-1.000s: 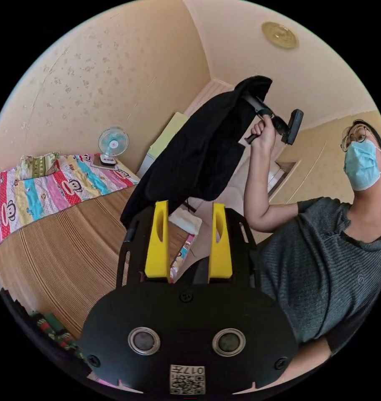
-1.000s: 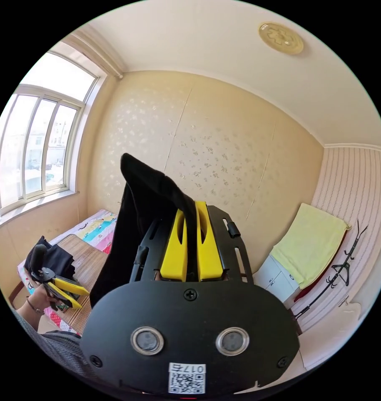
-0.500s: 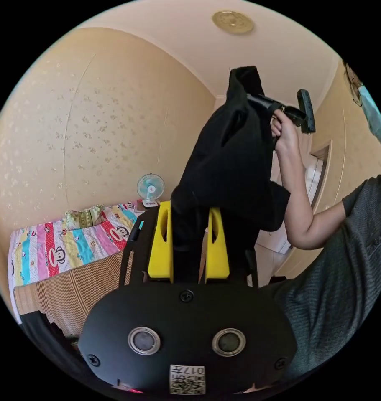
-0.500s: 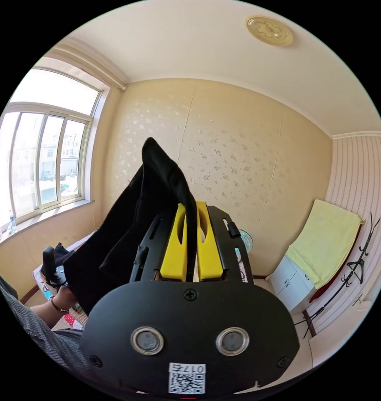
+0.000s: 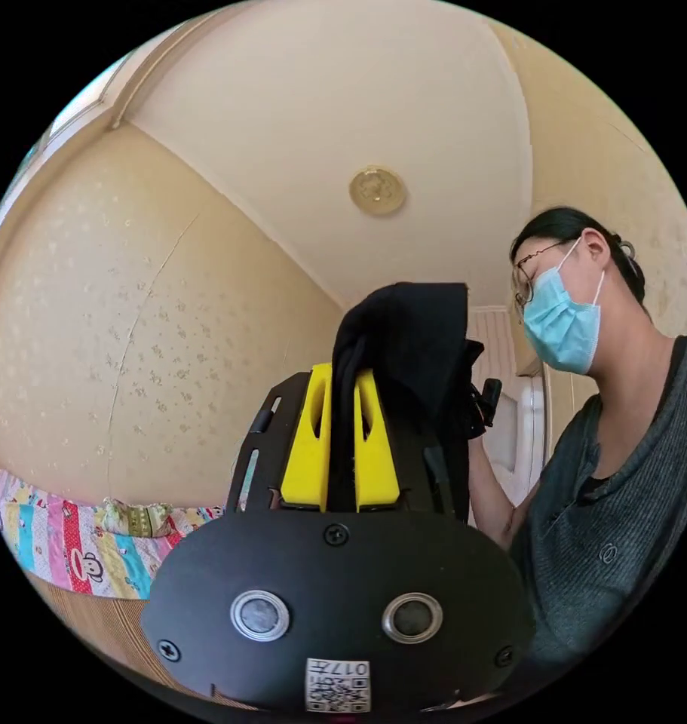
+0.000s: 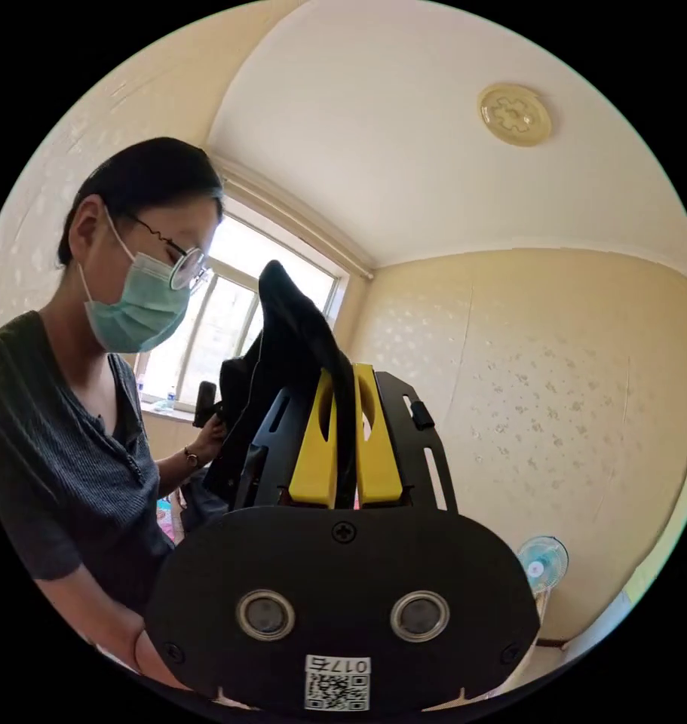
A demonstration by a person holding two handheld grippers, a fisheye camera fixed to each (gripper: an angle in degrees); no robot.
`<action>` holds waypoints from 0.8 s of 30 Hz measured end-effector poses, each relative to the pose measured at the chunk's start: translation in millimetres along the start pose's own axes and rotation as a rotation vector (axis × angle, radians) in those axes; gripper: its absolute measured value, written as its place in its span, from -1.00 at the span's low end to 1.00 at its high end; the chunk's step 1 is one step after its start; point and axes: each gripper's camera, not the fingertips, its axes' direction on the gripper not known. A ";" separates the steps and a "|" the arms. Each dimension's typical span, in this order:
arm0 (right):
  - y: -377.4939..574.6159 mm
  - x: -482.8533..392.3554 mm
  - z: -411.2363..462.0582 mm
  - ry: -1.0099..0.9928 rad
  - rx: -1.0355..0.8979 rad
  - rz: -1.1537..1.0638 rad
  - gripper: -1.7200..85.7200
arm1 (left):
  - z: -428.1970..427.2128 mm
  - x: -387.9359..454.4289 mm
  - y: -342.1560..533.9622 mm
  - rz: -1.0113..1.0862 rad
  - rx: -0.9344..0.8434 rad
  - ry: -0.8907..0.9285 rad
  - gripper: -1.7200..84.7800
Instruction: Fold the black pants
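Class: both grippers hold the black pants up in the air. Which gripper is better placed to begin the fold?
Neither clearly. The left gripper and the right gripper are each clamped on the black pants, both raised. Probably they must lower together first.

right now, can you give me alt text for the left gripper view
The left gripper is shut on a fold of the black pants, which bunch up above its yellow jaws against the ceiling. A person in a grey top stands close beside it, and a colourful blanket lies low at the edge.
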 end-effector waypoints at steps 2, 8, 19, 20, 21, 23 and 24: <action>0.7 19.2 10.2 0.071 0.000 0.042 -0.89 | 12.8 2.8 -32.0 0.040 0.009 -0.064 -0.84; 33.9 128.2 114.1 0.256 -0.335 0.316 -0.91 | 95.4 -83.1 -101.4 -0.011 -0.169 -0.214 -0.84; 246.1 459.0 451.6 0.438 -0.895 0.679 -0.87 | 356.9 -556.5 -118.7 -0.553 -0.676 -0.564 -0.79; 288.4 481.3 477.9 0.473 -1.020 0.755 -0.86 | 362.1 -602.9 -106.1 -0.605 -0.729 -0.591 -0.79; 310.2 488.1 488.0 0.475 -1.069 0.776 -0.86 | 362.4 -638.9 -87.8 -0.632 -0.812 -0.605 -0.78; 392.2 494.5 512.1 0.383 -1.176 0.807 -0.87 | 356.4 -676.0 -53.2 -0.625 -0.981 -0.629 -0.78; 413.8 493.6 515.7 0.354 -1.198 0.819 -0.87 | 346.7 -690.8 -25.7 -0.589 -1.095 -0.642 -0.78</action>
